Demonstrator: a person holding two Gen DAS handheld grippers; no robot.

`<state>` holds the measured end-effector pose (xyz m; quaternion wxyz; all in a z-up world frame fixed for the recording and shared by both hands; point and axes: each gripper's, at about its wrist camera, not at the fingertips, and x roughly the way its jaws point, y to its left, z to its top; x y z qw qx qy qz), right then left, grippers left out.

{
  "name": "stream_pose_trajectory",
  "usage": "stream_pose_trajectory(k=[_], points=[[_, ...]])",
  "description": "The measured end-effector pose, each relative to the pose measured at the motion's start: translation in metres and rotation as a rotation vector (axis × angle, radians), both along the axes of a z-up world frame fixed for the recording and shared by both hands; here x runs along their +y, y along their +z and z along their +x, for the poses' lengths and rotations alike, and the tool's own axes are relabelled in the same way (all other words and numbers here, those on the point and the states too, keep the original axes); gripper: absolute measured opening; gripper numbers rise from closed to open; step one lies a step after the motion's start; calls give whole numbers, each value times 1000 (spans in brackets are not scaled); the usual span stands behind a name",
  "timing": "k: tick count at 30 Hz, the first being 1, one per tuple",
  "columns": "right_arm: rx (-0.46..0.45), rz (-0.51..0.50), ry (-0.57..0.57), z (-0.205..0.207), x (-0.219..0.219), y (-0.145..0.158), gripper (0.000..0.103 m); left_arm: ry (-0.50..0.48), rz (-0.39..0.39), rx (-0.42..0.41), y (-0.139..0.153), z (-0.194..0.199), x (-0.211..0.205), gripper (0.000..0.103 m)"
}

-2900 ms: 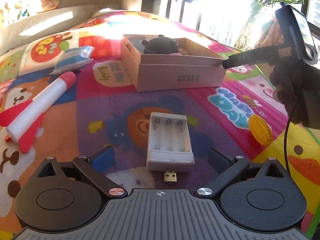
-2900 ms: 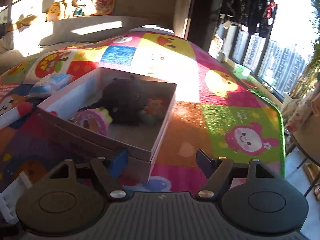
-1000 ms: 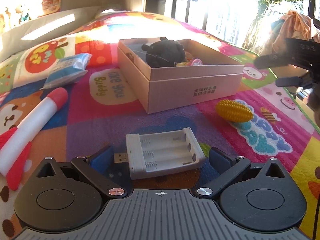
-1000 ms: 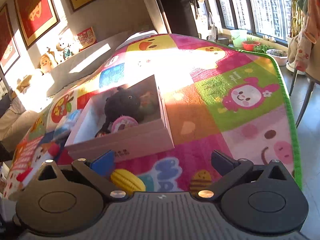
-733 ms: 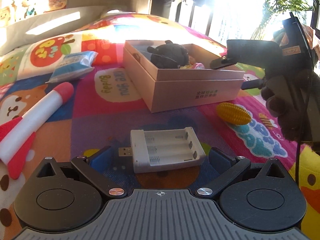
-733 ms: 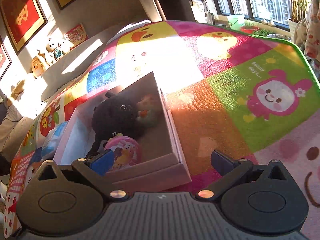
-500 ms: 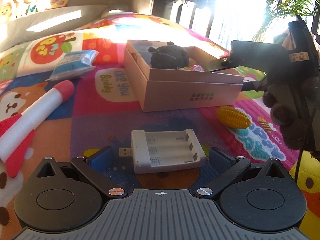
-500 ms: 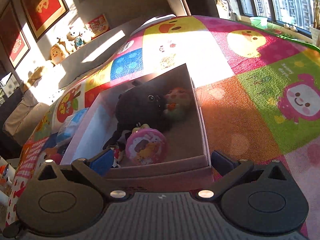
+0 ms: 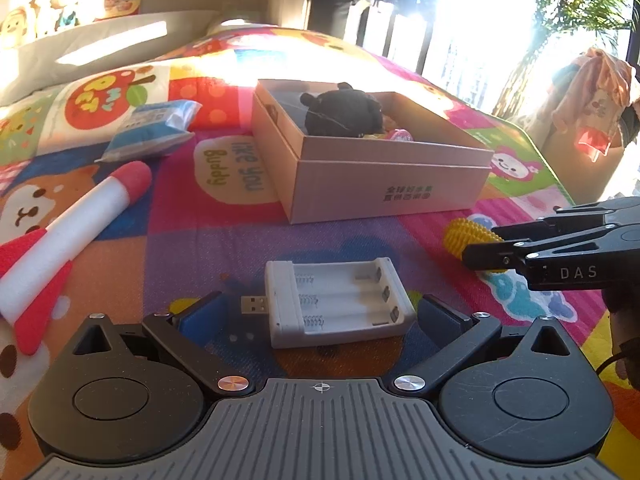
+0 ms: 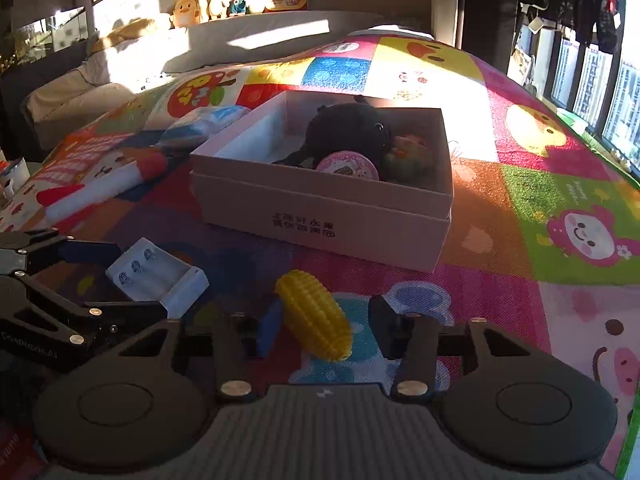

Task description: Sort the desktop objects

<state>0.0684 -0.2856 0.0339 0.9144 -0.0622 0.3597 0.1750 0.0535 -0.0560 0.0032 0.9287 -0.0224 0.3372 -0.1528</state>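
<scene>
A white USB battery charger (image 9: 338, 302) lies on the colourful play mat between the open fingers of my left gripper (image 9: 320, 316); it also shows in the right wrist view (image 10: 158, 276). A yellow ribbed corn toy (image 10: 314, 316) lies between the open fingers of my right gripper (image 10: 326, 326), not clamped; it also shows in the left wrist view (image 9: 466, 236). The pink cardboard box (image 9: 384, 184) stands beyond, holding a black plush (image 10: 346, 130), a pink round toy (image 10: 347, 168) and a small orange-green toy (image 10: 408, 152).
A red and white foam rocket (image 9: 68, 224) lies at the left. A blue tissue pack (image 9: 150, 130) lies behind it. A sofa edge with plush toys (image 10: 224, 0) is at the back. Windows and a laundry-covered box (image 9: 588, 120) are at the right.
My right gripper has dropped from above the box to the mat and now straddles the corn toy. My left gripper stays around the battery charger.
</scene>
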Motion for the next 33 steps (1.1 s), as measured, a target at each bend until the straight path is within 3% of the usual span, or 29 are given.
stream_pose_trajectory(k=[6, 11, 14, 18, 24, 26, 28, 29, 33], points=[[40, 3, 64, -15, 4, -5, 31, 21, -1, 2, 0, 0, 2, 103], [20, -48, 75, -32, 0, -4, 33, 22, 10, 3, 0, 1, 0, 103], [27, -15, 36, -27, -7, -2, 39, 22, 17, 2, -1, 1, -1, 103], [-9, -18, 22, -20, -4, -2, 72, 24, 20, 2, -1, 1, -1, 103], [-29, -36, 53, 1, 6, -8, 76, 24, 18, 2, -1, 1, 0, 103], [-5, -33, 59, 6, 8, -10, 75, 24, 13, 2, -1, 1, 0, 103], [20, -23, 72, 6, 8, -11, 55, 24, 8, 1, -1, 1, 1, 103], [27, -24, 75, 4, 9, -11, 51, 24, 7, 1, -1, 1, 1, 103], [32, 2, 57, -19, 4, -11, 47, 25, 4, -1, -1, 0, 2, 103]])
